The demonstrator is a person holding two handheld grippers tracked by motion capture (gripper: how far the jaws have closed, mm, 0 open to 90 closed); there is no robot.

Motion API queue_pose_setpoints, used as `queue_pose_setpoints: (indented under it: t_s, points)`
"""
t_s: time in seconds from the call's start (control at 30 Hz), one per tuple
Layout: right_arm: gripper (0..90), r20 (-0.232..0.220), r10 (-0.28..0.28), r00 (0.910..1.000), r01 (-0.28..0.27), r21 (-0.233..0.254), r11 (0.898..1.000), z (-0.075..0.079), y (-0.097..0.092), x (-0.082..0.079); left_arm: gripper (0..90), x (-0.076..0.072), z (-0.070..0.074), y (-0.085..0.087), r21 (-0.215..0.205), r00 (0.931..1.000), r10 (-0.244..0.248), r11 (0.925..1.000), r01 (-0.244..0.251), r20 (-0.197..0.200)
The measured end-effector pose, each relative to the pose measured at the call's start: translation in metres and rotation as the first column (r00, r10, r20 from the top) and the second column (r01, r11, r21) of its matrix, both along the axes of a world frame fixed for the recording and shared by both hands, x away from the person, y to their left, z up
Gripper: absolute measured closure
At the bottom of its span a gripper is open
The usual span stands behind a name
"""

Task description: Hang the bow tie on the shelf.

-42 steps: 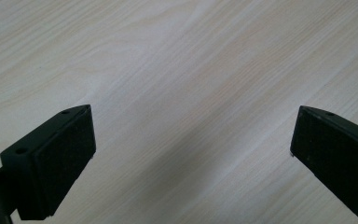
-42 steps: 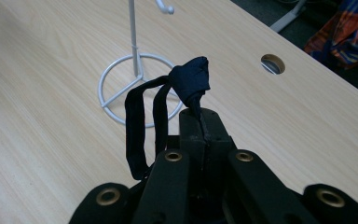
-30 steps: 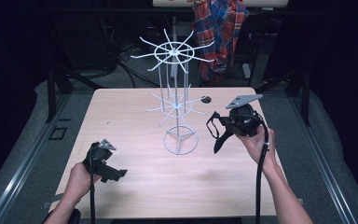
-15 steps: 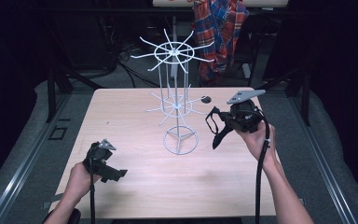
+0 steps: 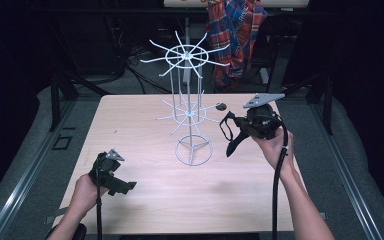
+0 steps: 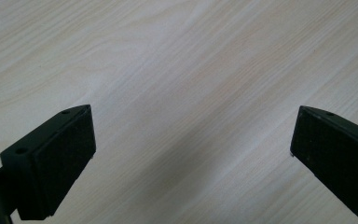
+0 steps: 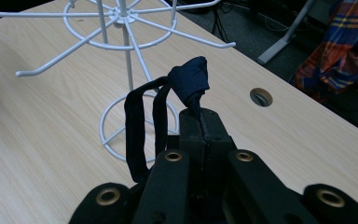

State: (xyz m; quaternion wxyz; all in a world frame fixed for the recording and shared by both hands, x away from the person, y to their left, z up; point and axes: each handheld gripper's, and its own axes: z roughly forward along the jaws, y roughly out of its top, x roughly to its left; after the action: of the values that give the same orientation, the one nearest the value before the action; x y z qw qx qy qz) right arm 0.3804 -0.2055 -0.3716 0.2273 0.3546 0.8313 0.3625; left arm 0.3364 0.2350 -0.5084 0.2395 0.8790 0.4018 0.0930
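Pale wood tabletop (image 5: 145, 200) under dark surroundings, with a white wire rack (image 5: 190, 112) standing mid-table. My right gripper (image 7: 200, 119) is clamped on a dark fabric strap (image 7: 142, 126), held raised just beside the rack's lower hooks. It looks light, limp and floppy, so I would pinch near its bunched end and let the loops hang free. My left gripper (image 6: 191, 154) rests over bare wood, jaws wide apart.

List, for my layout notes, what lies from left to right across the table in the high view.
Left gripper, jaws open over bare tabletop → white wire rack → dark strap hanging from the right gripper → right gripper, shut on the strap.
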Motion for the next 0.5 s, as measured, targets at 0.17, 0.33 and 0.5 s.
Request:
queue_pose_setpoints:
  t_s: [0.17,0.33,0.5]
  points:
    - [89.4,-0.012,-0.003,0.9999,0.004,0.009,1.000,-0.003,0.001,0.004,0.0,0.000,0.000,0.000,0.001,1.0000,0.000,1.0000,0.000,0.000]
    - [89.4,-0.025,-0.003,0.9997,0.003,0.028,1.000,-0.006,0.001,0.009,0.0,0.000,0.000,0.000,0.000,1.0000,0.000,1.0000,0.000,0.000]
    - [89.4,-0.038,0.000,0.9993,0.001,0.042,0.999,-0.011,0.002,0.016,0.0,0.000,0.000,0.000,-0.003,1.0000,0.001,1.0000,-0.001,0.001]
